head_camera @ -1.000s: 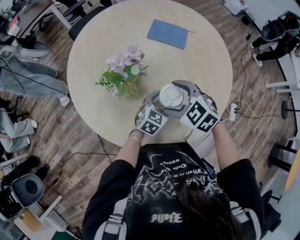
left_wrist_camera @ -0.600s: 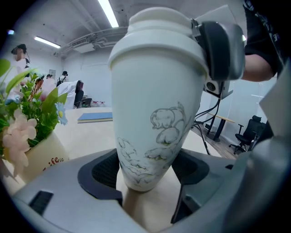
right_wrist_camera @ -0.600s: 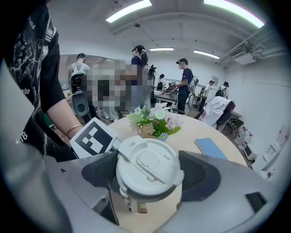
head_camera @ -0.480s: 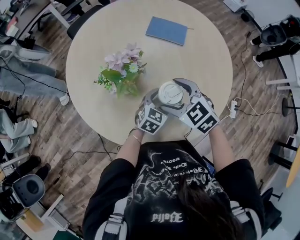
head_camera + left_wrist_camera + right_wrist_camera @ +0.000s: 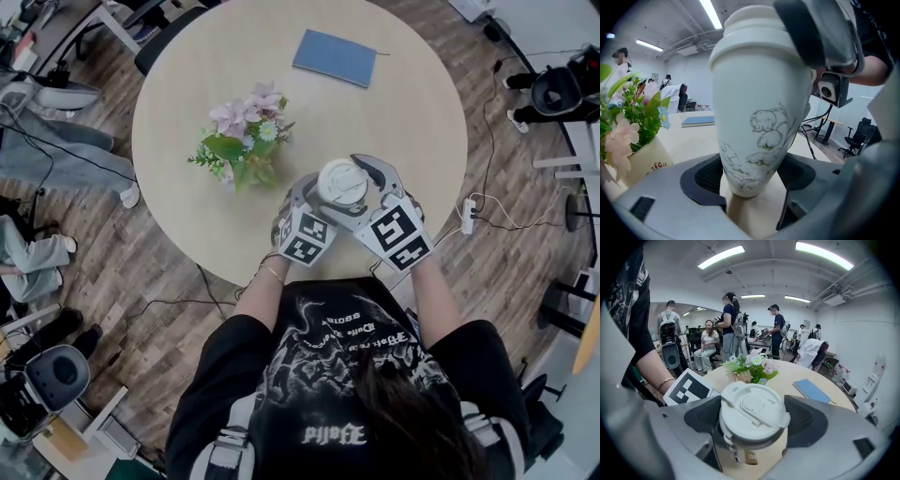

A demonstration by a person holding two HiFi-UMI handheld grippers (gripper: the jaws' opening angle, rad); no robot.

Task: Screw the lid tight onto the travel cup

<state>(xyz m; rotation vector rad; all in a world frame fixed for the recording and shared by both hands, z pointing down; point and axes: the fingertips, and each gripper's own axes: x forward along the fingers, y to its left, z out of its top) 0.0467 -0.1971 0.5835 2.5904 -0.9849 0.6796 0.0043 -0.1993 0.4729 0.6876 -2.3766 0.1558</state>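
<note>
A white travel cup (image 5: 759, 117) with a faint animal drawing stands upright near the front edge of the round table (image 5: 403, 103). Its white lid (image 5: 752, 411) with a flip tab sits on top (image 5: 342, 183). My left gripper (image 5: 752, 180) is shut on the cup's lower body, with dark pads on both sides. From the right, my right gripper (image 5: 752, 423) comes in higher and is shut on the lid's rim, jaws wide. In the left gripper view one right finger (image 5: 811, 33) lies against the lid's edge. Both marker cubes face the head camera.
A pot of pink and white flowers (image 5: 246, 141) stands just left of the cup, close to the left gripper. A blue notebook (image 5: 335, 58) lies at the far side of the table. Several people and office chairs fill the room behind.
The right gripper's marker cube has swung slightly down and left around the lid. The left gripper and cup stay in place.
</note>
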